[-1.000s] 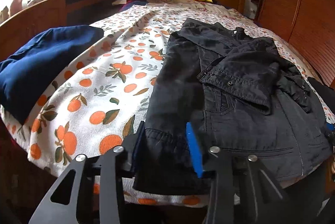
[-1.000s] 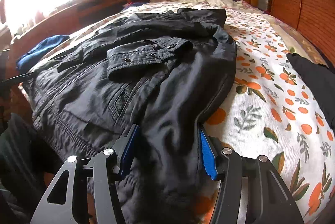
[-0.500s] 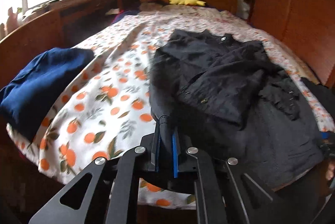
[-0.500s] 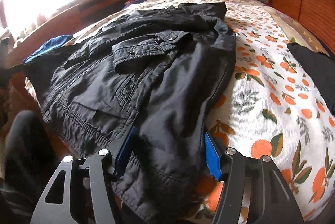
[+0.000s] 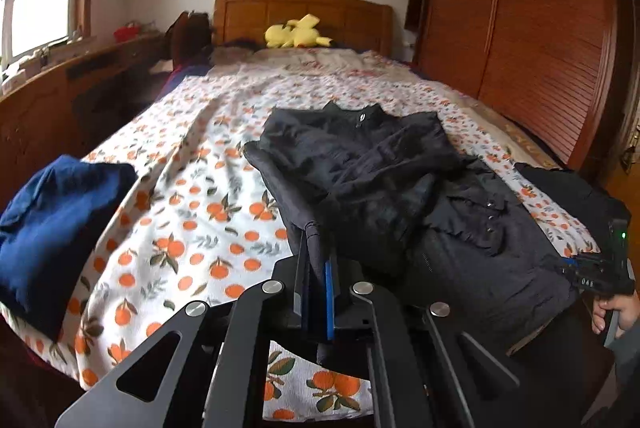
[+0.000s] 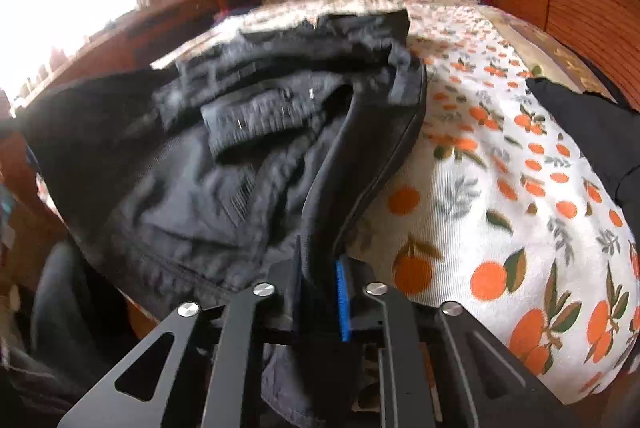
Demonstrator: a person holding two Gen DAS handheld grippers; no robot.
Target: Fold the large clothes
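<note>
A black jacket (image 5: 384, 180) lies on the bed with its sleeves folded over its front and its collar toward the headboard. My left gripper (image 5: 316, 268) is shut on the jacket's bottom left hem corner and holds it raised off the sheet. My right gripper (image 6: 320, 268) is shut on the bottom right hem of the jacket (image 6: 240, 148) and lifts that edge too. The right gripper also shows at the right edge of the left wrist view (image 5: 592, 268), held by a hand.
The bed has an orange-print sheet (image 5: 192, 220). A folded blue garment (image 5: 52, 228) lies at the left edge. Another black garment (image 6: 592, 124) lies at the right. A yellow plush (image 5: 296, 34) sits by the headboard. A wooden wardrobe (image 5: 540, 28) stands right, a desk left.
Both grippers closed on the jacket's bottom hem, the left first, then the right. Both have since risen, lifting the hem off the bed toward the collar.
</note>
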